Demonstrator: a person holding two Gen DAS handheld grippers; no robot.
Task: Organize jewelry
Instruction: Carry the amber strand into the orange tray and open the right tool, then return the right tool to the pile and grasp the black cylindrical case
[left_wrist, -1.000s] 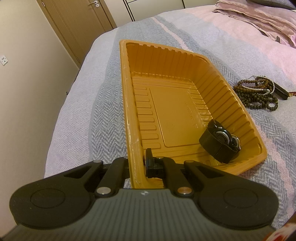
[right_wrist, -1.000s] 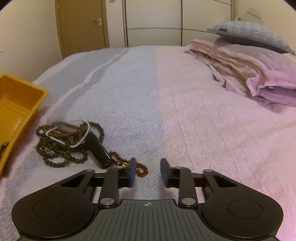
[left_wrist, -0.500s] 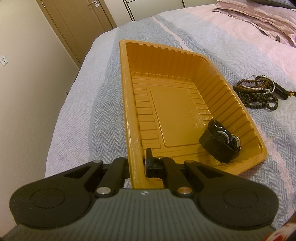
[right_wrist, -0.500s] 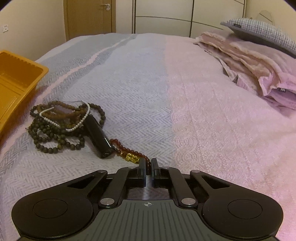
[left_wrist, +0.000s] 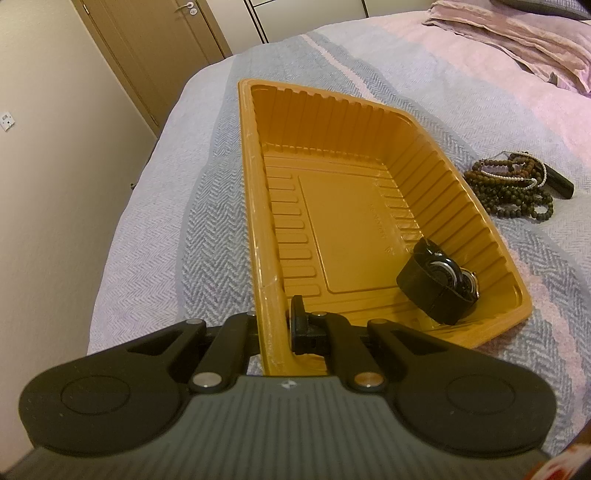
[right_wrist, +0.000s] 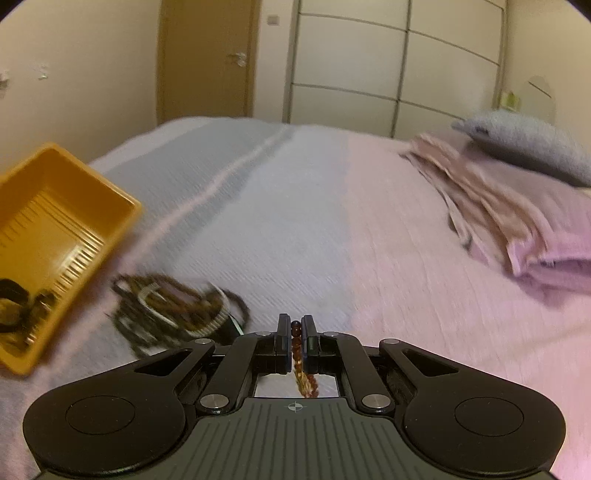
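Right wrist view: your right gripper (right_wrist: 296, 334) is clamped on the red bracelet (right_wrist: 300, 363), which dangles between the fingers above the bed (right_wrist: 332, 236). Carry it over the tray (left_wrist: 258, 229), and keep it clear of the bead pile (right_wrist: 173, 308) so nothing snags. Let go only once it hangs inside the walls, away from the watch (left_wrist: 439, 284). Your left gripper (left_wrist: 275, 325) is pinching the tray's near rim; keep it steady. Embossed writing on the tray floor is too faint to read.

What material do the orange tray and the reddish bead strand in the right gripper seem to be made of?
Orange tray: probably thin moulded plastic, with ribbed walls and a soft sheen. Reddish bead strand: glossy translucent beads, maybe amber, glass or resin; the view cannot settle which, and a gold-coloured piece hangs lower.
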